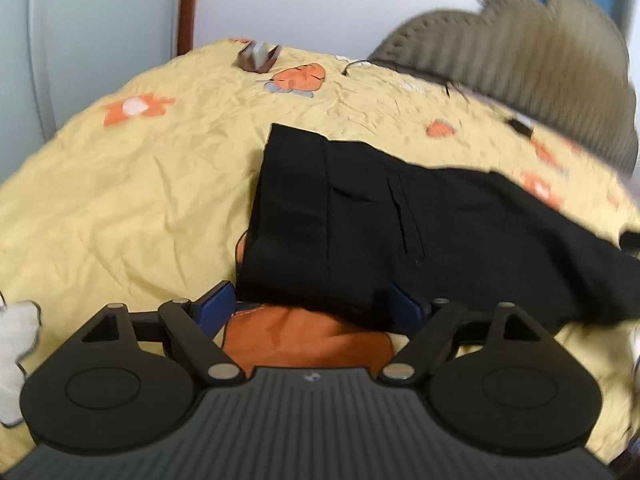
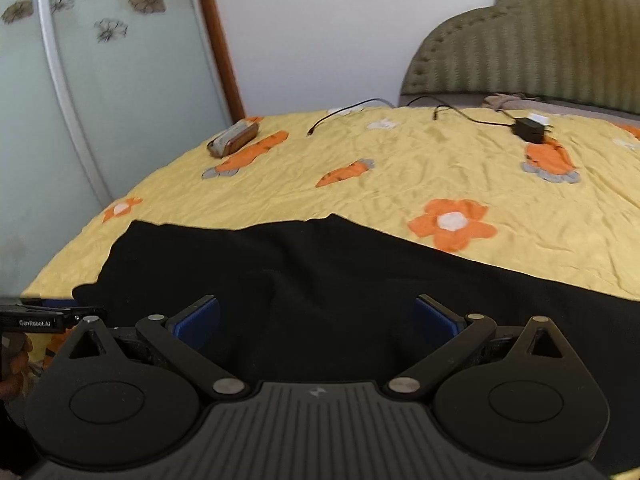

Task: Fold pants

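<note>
in the left wrist view, the black pants [image 1: 400, 232] lay on the yellow bedspread [image 1: 120, 200], already doubled lengthwise by the look of the stacked layers at the waist end, which faced the camera. the left gripper [image 1: 308, 304] stood spread at the near corner of that waist end, one blue pad clear on the left, the other partly hidden under the cloth edge; nothing looked pinched. its place there reads as lining up on a corner for the next fold. a padded headboard [image 1: 540, 60] rose behind, blurred.

in the right wrist view, the pants [image 2: 320, 280] ran as a long dark band across the bed, flat enough to fold crosswise. the right gripper [image 2: 316, 320] hung over the cloth with its jaws spread wide, pads apart and gripping nothing, probably set to take the leg section. a charger with its cable [image 2: 528, 126] and a small case [image 2: 234, 140] lay well apart from the pants, out of the fold's way.
</note>
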Motion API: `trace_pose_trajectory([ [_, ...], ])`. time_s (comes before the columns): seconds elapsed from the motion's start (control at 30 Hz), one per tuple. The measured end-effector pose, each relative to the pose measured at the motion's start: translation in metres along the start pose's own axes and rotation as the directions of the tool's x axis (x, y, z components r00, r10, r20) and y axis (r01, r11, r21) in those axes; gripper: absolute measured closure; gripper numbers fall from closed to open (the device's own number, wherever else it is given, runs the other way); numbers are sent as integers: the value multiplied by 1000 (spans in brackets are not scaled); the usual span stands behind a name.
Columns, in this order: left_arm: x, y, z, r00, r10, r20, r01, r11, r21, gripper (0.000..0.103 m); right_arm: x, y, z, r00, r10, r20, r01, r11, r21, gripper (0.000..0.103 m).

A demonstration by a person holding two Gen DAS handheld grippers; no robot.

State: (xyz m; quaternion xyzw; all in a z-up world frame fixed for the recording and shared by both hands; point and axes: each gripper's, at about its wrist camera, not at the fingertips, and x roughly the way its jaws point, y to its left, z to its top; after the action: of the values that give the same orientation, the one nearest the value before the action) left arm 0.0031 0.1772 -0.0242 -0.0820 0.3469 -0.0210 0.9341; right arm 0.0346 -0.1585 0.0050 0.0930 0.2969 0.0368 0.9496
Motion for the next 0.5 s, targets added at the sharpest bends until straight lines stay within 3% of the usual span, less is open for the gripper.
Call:
trace_pose_trajectory([
  [0.03,1,0,2,1000,9,13,-9,1000,3,32,-4,-2,-1,1000,-4,10,4,1000,14,0],
  [0.13,3,-5,10,996,58,66,-58,998,12,66,-13,-10,-6,999,-20,31,18,997,69,0],
  [0.23,4,8,19,996,41,75,-39,999,-34,84,-22,-16,-10,998,-43,42,38,994,106,0],
  [0.33,1,25,23,996,-5,85,14,994,-106,89,-33,-24,-14,997,-61,56,53,989,135,0],
  [0.5,-19,13,32,983,11,184,-10,1000,-8,91,-57,-39,-22,989,-111,99,88,973,212,0],
])
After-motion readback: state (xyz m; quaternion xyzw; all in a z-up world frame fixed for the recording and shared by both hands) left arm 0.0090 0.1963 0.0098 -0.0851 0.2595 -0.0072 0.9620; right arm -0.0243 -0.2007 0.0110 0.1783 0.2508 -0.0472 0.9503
